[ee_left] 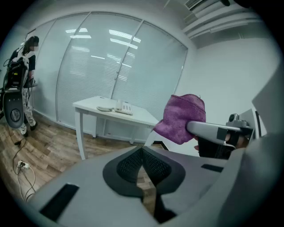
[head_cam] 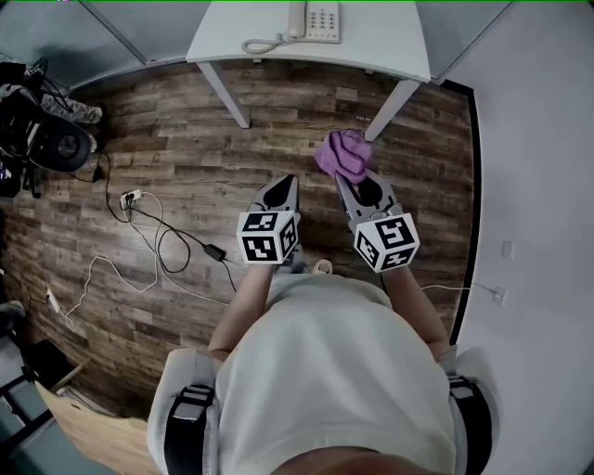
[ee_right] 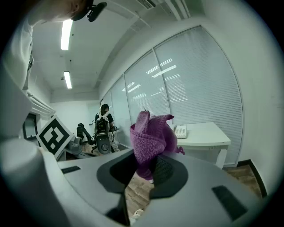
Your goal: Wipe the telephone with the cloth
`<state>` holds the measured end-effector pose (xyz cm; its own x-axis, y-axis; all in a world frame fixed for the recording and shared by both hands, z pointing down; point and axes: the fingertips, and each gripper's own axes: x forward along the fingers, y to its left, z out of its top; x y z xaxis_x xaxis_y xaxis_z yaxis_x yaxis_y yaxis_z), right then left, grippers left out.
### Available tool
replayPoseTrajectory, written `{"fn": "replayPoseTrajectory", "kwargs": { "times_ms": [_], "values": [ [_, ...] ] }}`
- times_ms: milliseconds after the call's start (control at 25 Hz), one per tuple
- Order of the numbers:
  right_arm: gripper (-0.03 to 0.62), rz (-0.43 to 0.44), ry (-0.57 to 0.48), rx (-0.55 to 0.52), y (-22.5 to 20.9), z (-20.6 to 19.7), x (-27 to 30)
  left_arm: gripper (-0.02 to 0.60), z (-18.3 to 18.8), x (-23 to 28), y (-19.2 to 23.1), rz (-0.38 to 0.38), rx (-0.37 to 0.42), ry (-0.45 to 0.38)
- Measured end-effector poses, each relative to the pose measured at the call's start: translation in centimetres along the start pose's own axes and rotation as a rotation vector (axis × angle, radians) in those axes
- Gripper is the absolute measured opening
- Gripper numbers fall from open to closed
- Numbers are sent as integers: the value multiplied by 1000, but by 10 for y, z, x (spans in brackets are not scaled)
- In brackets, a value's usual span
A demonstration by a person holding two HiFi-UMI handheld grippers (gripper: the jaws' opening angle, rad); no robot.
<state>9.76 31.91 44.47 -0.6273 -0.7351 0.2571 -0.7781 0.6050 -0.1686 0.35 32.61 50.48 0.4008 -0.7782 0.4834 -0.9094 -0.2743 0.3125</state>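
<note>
A cream telephone (head_cam: 313, 20) with a coiled cord rests on the white table (head_cam: 390, 42) at the top of the head view, well ahead of both grippers. It shows small in the left gripper view as the telephone (ee_left: 123, 107) and in the right gripper view as the telephone (ee_right: 180, 131). My right gripper (head_cam: 345, 176) is shut on a bunched purple cloth (head_cam: 342, 154), which stands up from its jaws as the cloth (ee_right: 150, 138). My left gripper (head_cam: 286, 183) is shut and empty, its pads meeting. The cloth (ee_left: 181, 117) hangs to its right.
Wood-plank floor lies between me and the table. A power strip and cables (head_cam: 153, 232) trail across the floor at left. Dark equipment (head_cam: 46, 130) stands at far left, with a person (ee_right: 104, 116) beside a wheeled rig. A white wall (head_cam: 538, 186) runs along the right.
</note>
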Motion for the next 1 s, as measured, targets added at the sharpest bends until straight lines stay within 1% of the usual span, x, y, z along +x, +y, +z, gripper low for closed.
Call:
{"fn": "replayPoseTrajectory", "kwargs": {
  "times_ms": [120,240,520,640,760,1000],
  "values": [
    [86,13,20,11,13,-11,-26,21,-25,-22,-20,-7,-17,40],
    [86,27,35,29,18,-16,-42,21,-34,-36,-28,8,-21,51],
    [86,39,23,33,28,-18,-46,21,-28,-52,-22,33,-7,15],
    [86,68,23,26,34,-15,-41,21,-22,-53,-14,40,-7,5],
    [87,100,26,24,35,-11,-32,21,-14,-48,-6,41,-11,-4],
    [87,85,34,15,23,0,-2,21,5,-28,11,34,-12,-1]
  ]
}}
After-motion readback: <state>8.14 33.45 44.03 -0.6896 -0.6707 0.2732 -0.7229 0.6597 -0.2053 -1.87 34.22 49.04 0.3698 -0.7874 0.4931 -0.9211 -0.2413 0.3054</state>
